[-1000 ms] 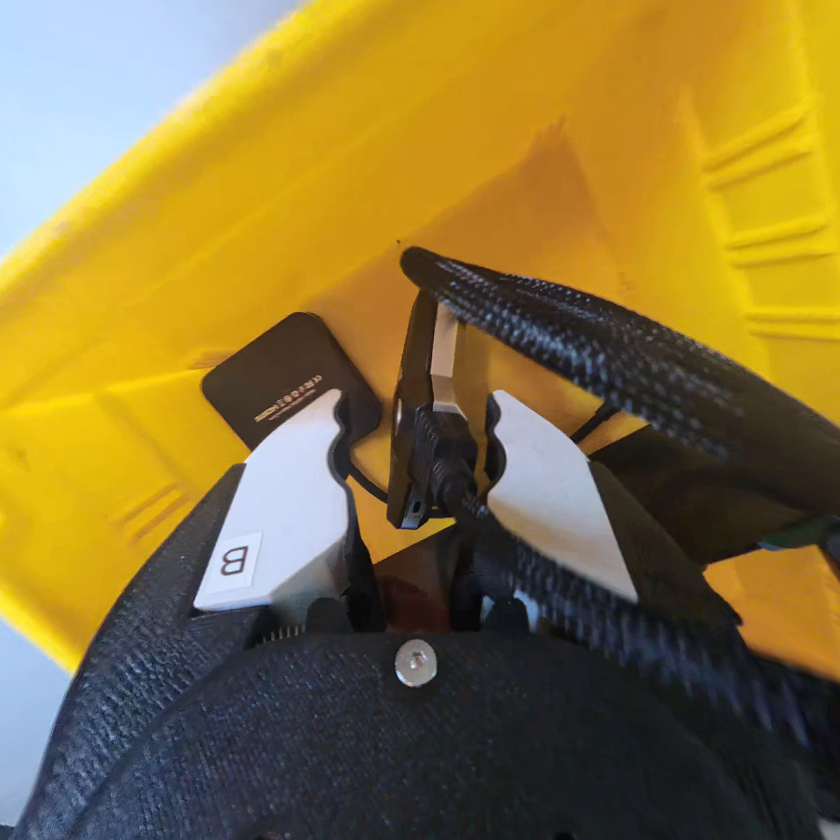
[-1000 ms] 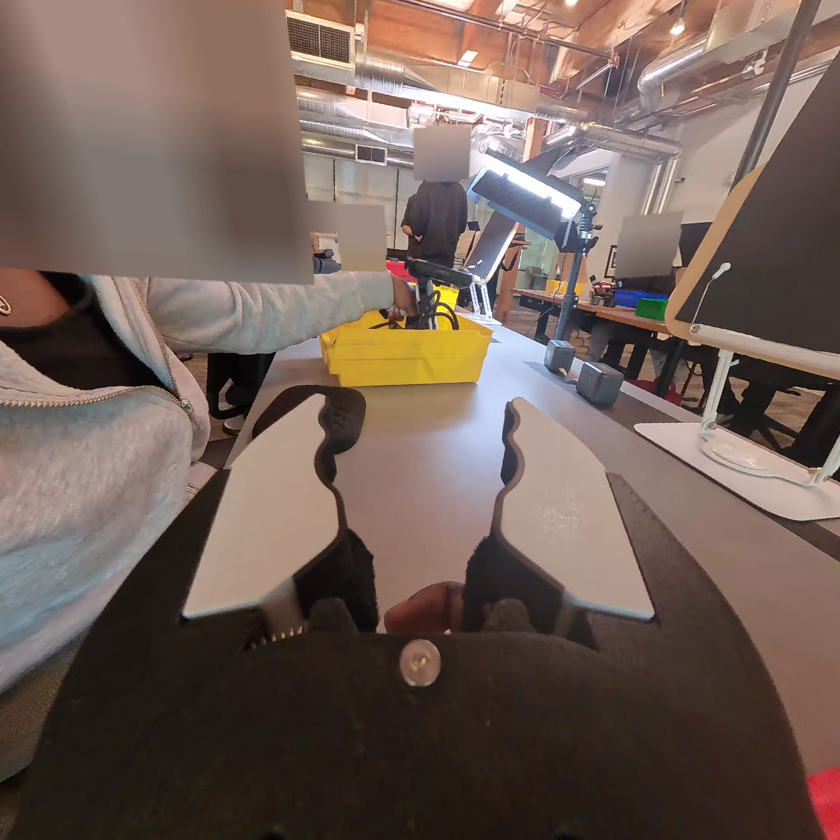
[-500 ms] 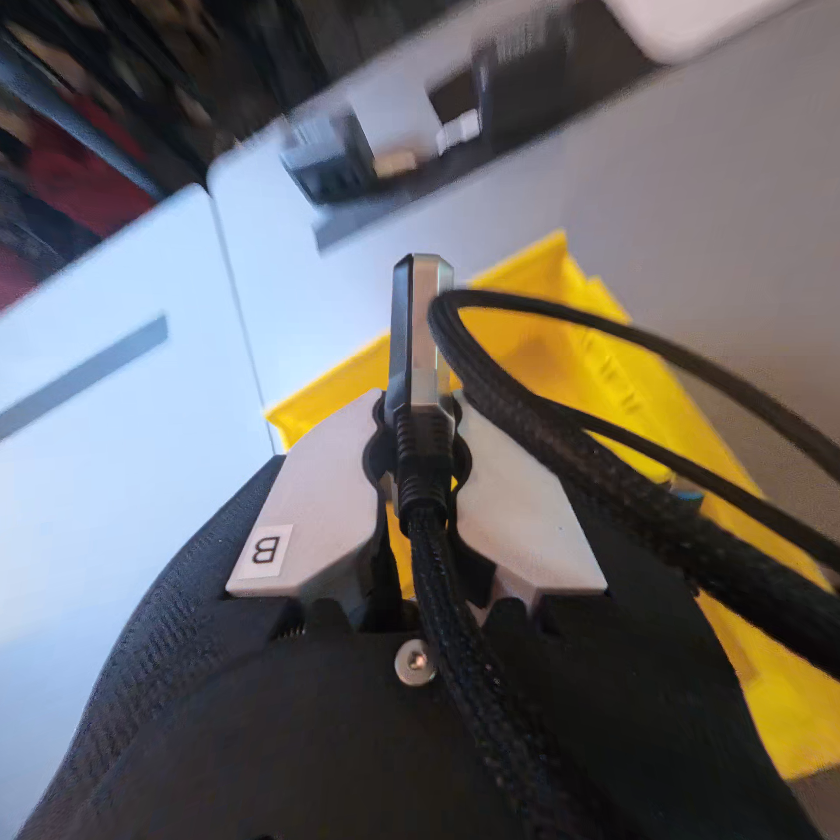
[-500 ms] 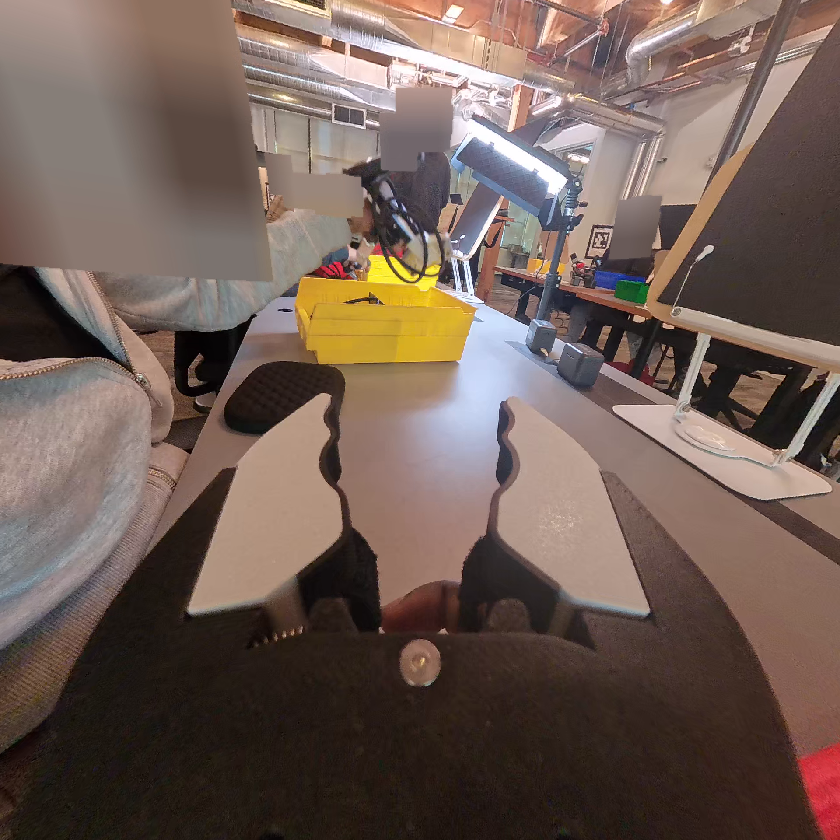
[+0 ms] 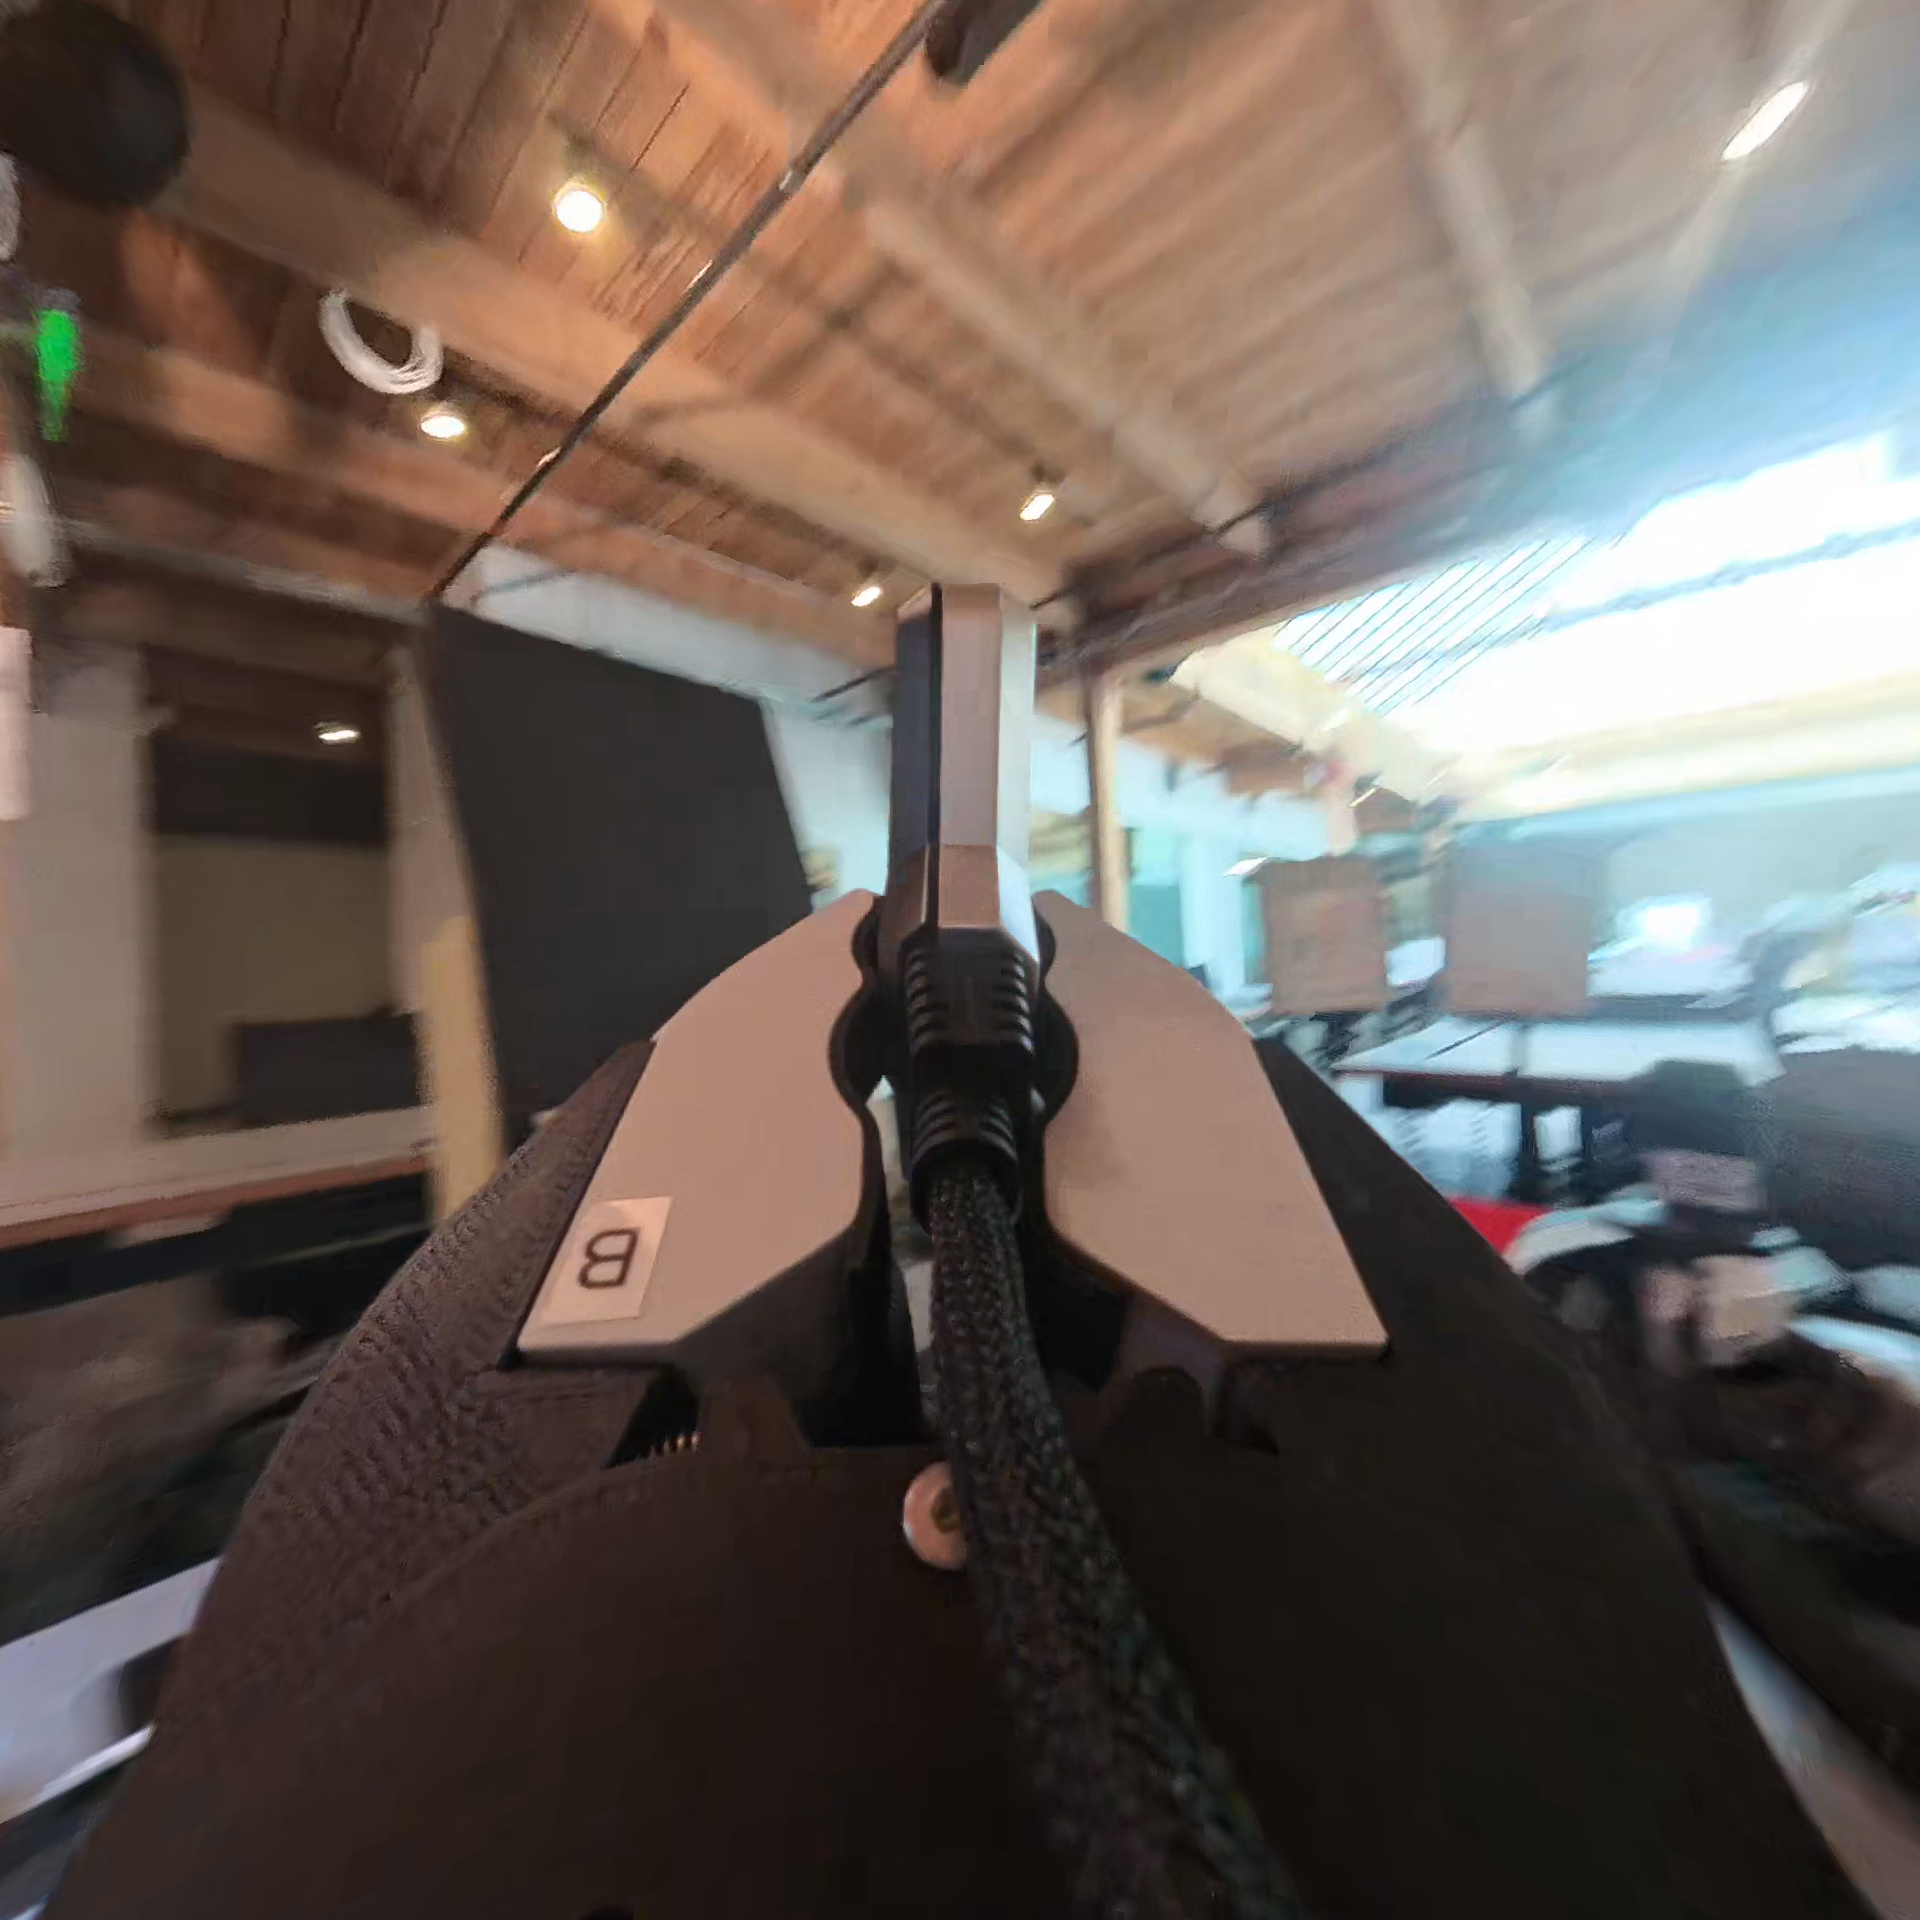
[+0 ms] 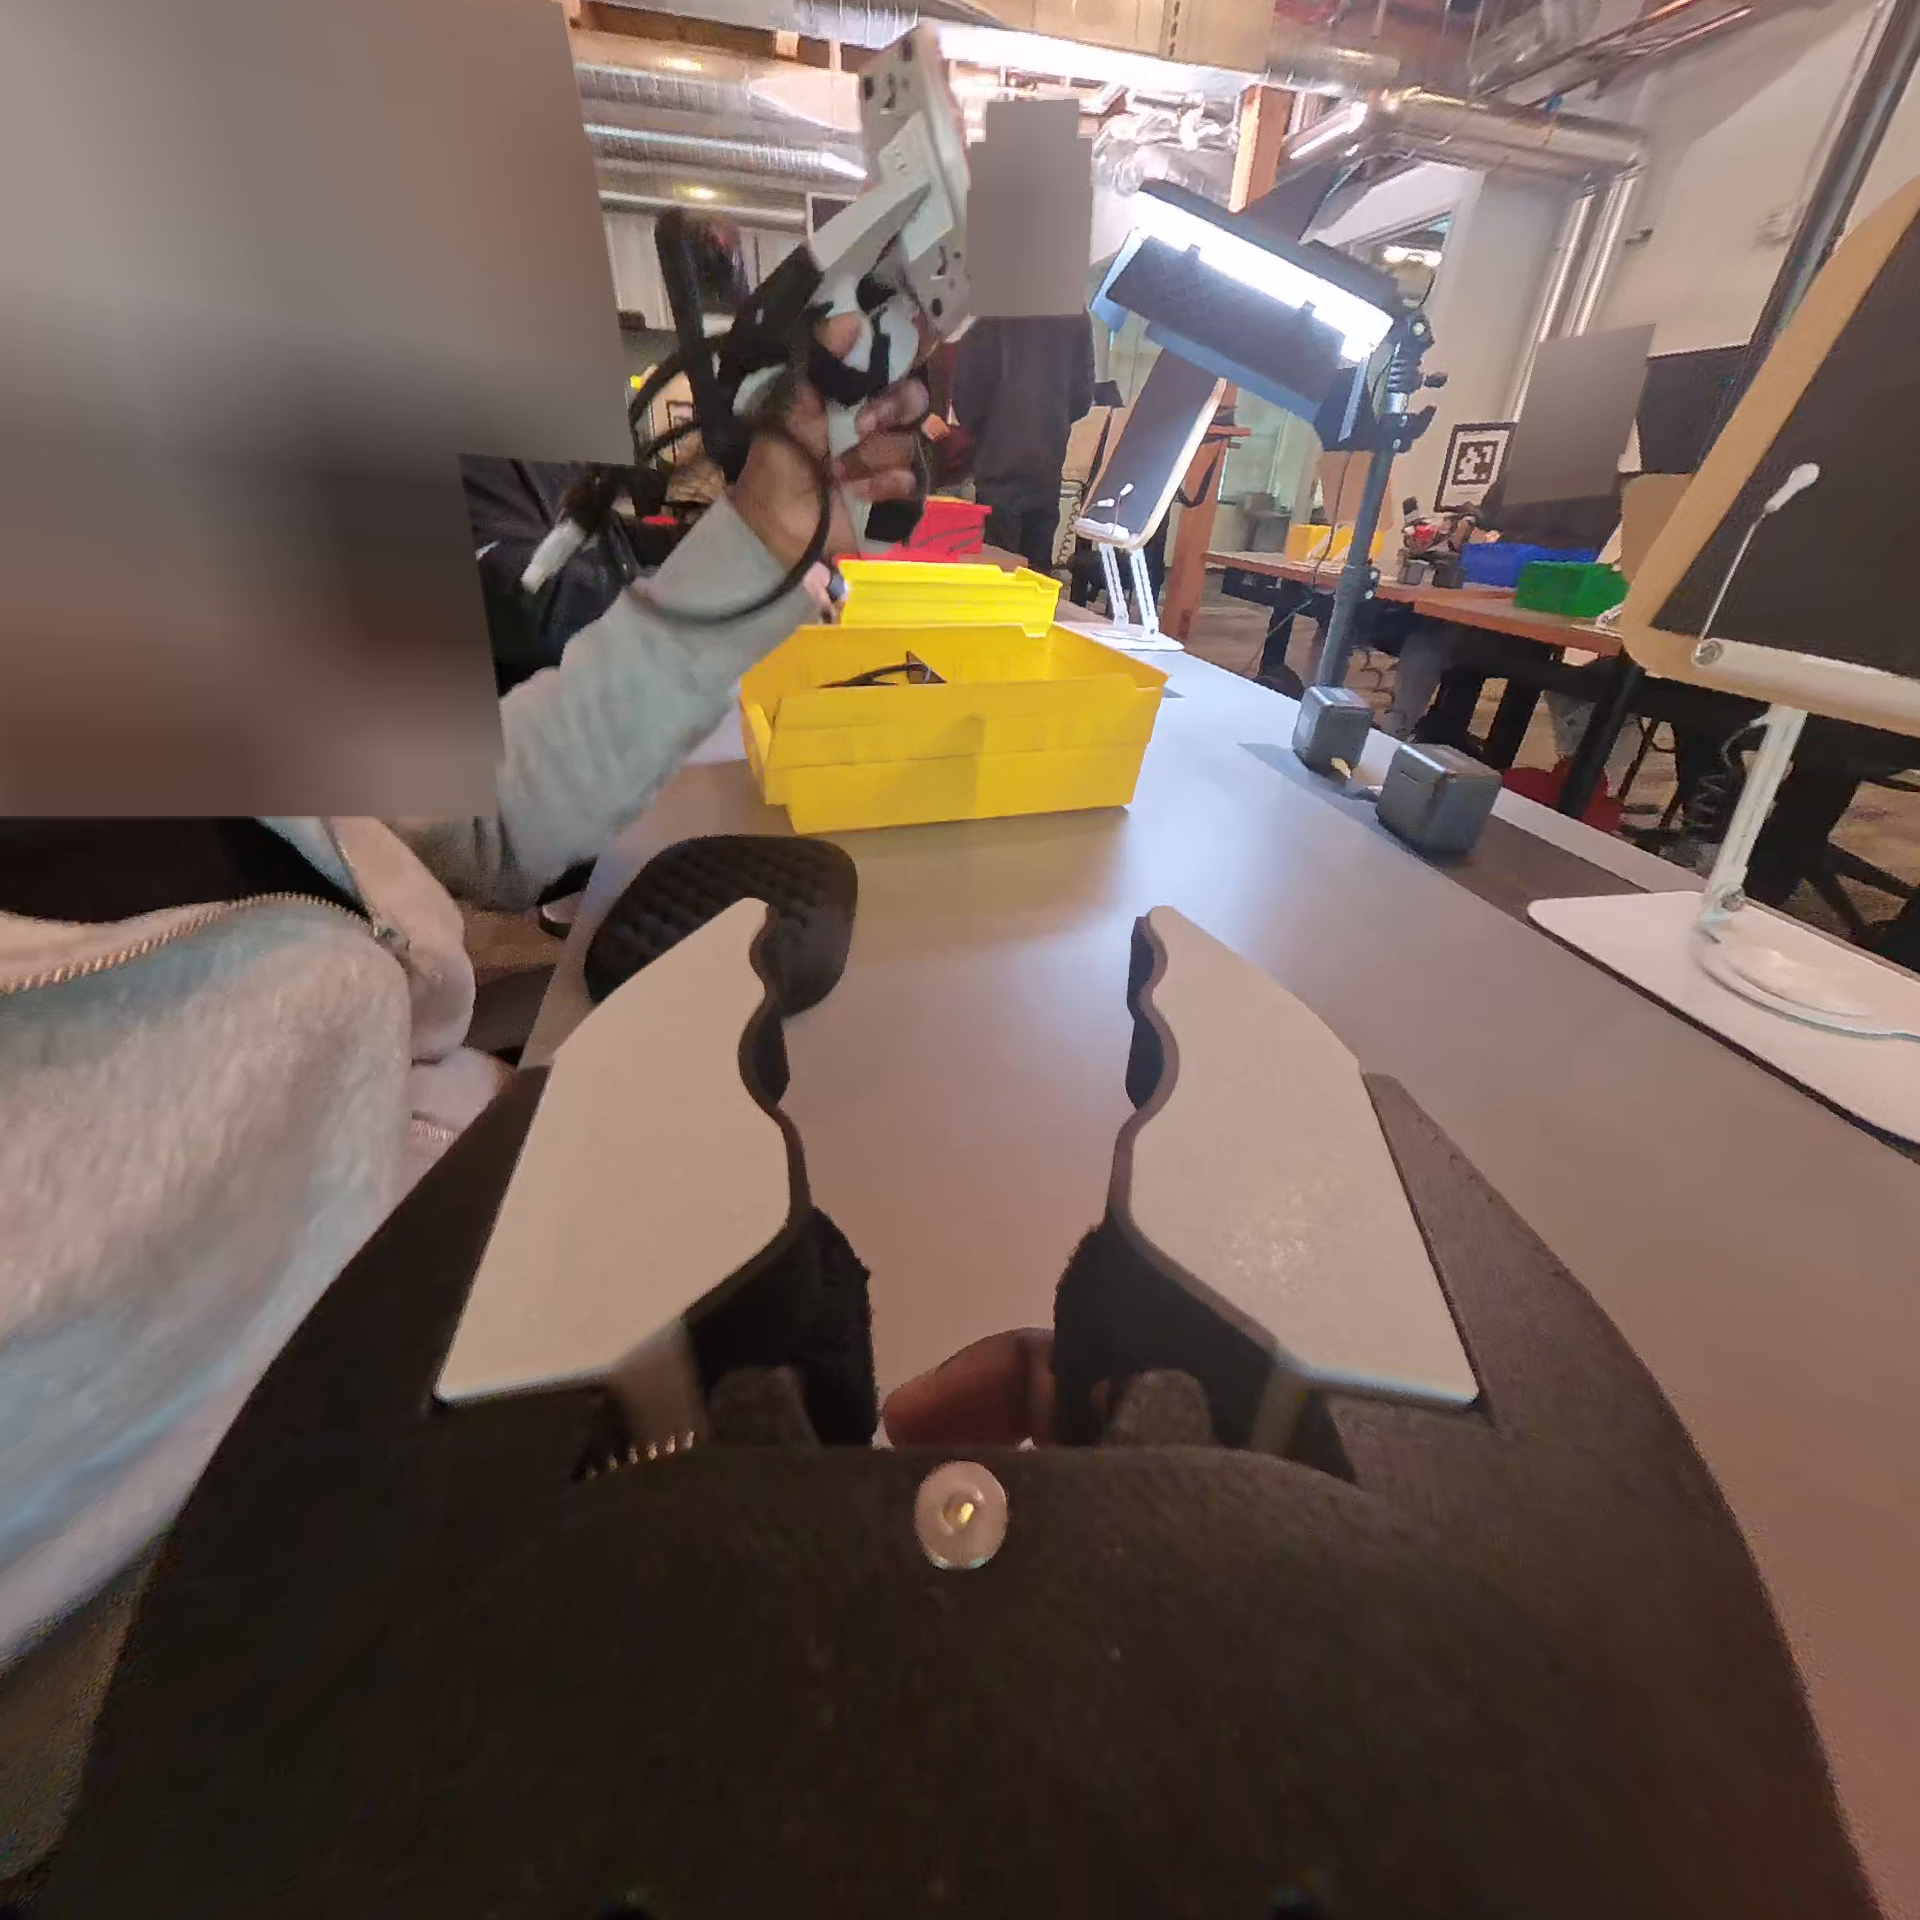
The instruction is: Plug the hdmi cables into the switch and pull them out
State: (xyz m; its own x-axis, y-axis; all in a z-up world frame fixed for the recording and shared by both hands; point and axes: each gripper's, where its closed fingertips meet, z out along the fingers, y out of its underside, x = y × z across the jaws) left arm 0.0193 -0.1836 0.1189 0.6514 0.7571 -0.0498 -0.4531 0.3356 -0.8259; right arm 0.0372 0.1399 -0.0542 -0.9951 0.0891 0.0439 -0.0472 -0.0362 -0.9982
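Left gripper (image 5: 961, 1023) clamped on the ribbed strain relief of a braided HDMI cable (image 5: 1023, 1475), held high with the camera tilted toward a wooden ceiling (image 5: 935, 291). Flat silver-and-black switch (image 5: 961, 748) standing edge-on just beyond the fingertips, long axis running straight away from the camera, cable trailing back over the gripper body. Seen from the right wrist view, the same gripper raised in the person's hand (image 6: 821, 468) above the table, cable loops hanging by the wrist. Further right, yellow bin (image 6: 956, 769) on the grey table (image 6: 1299, 1039), something dark lying inside, too small to identify. Right gripper (image 6: 956, 997) low over the table, fingers spread apart, gripping nothing.
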